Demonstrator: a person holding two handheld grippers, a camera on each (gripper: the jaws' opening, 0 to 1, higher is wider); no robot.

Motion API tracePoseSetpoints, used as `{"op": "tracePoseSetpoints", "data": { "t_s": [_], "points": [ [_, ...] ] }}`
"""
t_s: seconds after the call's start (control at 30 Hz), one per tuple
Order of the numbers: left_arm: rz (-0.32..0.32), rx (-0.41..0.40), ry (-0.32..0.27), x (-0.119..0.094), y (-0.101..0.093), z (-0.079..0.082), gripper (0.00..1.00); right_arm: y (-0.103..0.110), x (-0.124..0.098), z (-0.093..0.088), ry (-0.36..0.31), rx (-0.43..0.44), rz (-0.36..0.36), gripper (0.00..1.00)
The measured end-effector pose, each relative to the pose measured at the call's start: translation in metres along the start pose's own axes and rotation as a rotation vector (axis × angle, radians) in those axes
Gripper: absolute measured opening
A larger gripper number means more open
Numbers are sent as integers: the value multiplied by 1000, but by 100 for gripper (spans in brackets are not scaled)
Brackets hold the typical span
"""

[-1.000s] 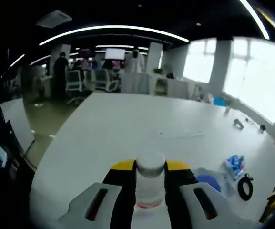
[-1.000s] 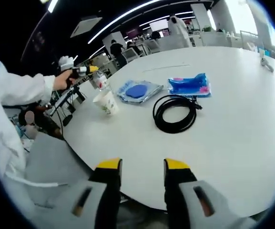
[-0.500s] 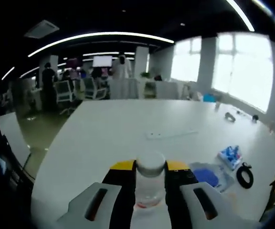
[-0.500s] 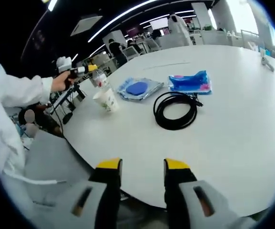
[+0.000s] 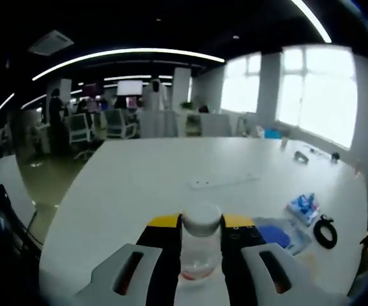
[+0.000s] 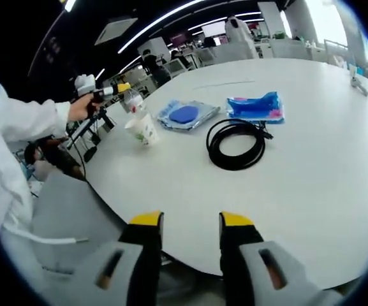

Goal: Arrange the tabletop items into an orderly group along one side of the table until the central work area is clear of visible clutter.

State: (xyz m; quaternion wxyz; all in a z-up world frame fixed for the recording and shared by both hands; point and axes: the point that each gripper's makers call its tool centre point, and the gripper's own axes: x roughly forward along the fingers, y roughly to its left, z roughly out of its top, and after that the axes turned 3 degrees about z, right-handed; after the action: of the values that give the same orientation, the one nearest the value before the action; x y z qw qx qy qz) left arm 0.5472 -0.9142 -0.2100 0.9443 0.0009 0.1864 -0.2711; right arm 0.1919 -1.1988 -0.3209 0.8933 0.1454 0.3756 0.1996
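My left gripper [image 5: 201, 224] is shut on a clear bottle [image 5: 201, 245] with a white cap, held upright over the white table [image 5: 145, 172]. In the right gripper view a hand holds that left gripper [image 6: 111, 92] with the bottle [image 6: 132, 102] just above a paper cup [image 6: 141, 129] near the table's edge. Beside the cup lie a blue pouch in a clear bag [image 6: 185, 115], a blue packet [image 6: 255, 108] and a coiled black cable [image 6: 235, 144]. My right gripper [image 6: 191, 223] hangs open off the table's near edge, with nothing between its jaws.
A thin white strip [image 5: 225, 182] lies mid-table, and small dark items [image 5: 301, 157] sit near the far window side. The person's white sleeve [image 6: 24, 121] is at the left. Office chairs [image 5: 117, 123] and people stand beyond the table.
The left gripper view has shifted a little, so the blue items and cable sit slightly higher in it. The bottle stays gripped. The right gripper has barely moved.
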Motion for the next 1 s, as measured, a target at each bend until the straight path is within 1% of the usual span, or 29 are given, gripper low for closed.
{"op": "tracePoseSetpoints", "data": {
  "t_s": [0.27, 0.3, 0.33, 0.37, 0.4, 0.43, 0.5, 0.57, 0.6, 0.63, 0.67, 0.77, 0.83, 0.93, 1.0],
  "points": [
    [-5, 5, -1, 2, 0, 1, 18, 1, 2, -3, 13, -3, 3, 33],
    [-7, 7, 4, 2, 0, 1, 19, 1, 2, -3, 13, -3, 3, 33],
    [-4, 4, 8, 2, 1, 1, 21, 1, 2, -3, 14, -5, 3, 33],
    [23, 3, -10, 3, 5, 5, 29, 1, 3, -2, 13, -7, 3, 33],
    [36, 9, -41, 3, 7, 11, 45, 1, 3, -1, 12, -7, 4, 33],
    [49, 12, -70, 3, 8, 17, 58, 1, 3, -1, 10, -7, 6, 33],
    [52, 15, -66, 3, 7, 20, 78, 3, 4, 0, 12, -12, 9, 33],
    [52, 55, -41, 4, 7, 19, 86, 4, 6, 0, 15, -17, 16, 33],
    [46, 54, -34, 5, 6, 18, 91, 5, 6, 0, 16, -19, 18, 33],
    [40, 56, -29, 5, 5, 17, 94, 5, 6, 0, 17, -21, 19, 33],
    [39, 59, -26, 5, 6, 16, 95, 5, 6, 0, 16, -23, 21, 33],
    [42, 50, -22, 4, 7, 14, 94, 5, 6, 1, 12, -22, 21, 33],
    [46, 50, -17, 3, 7, 13, 93, 4, 4, 1, 10, -20, 17, 33],
    [28, 62, 2, 2, 4, 9, 90, 1, 2, 0, 5, -14, 11, 33],
    [32, 69, 2, 1, 4, 9, 90, 0, 2, -1, 4, -10, 9, 33]
  ]
}}
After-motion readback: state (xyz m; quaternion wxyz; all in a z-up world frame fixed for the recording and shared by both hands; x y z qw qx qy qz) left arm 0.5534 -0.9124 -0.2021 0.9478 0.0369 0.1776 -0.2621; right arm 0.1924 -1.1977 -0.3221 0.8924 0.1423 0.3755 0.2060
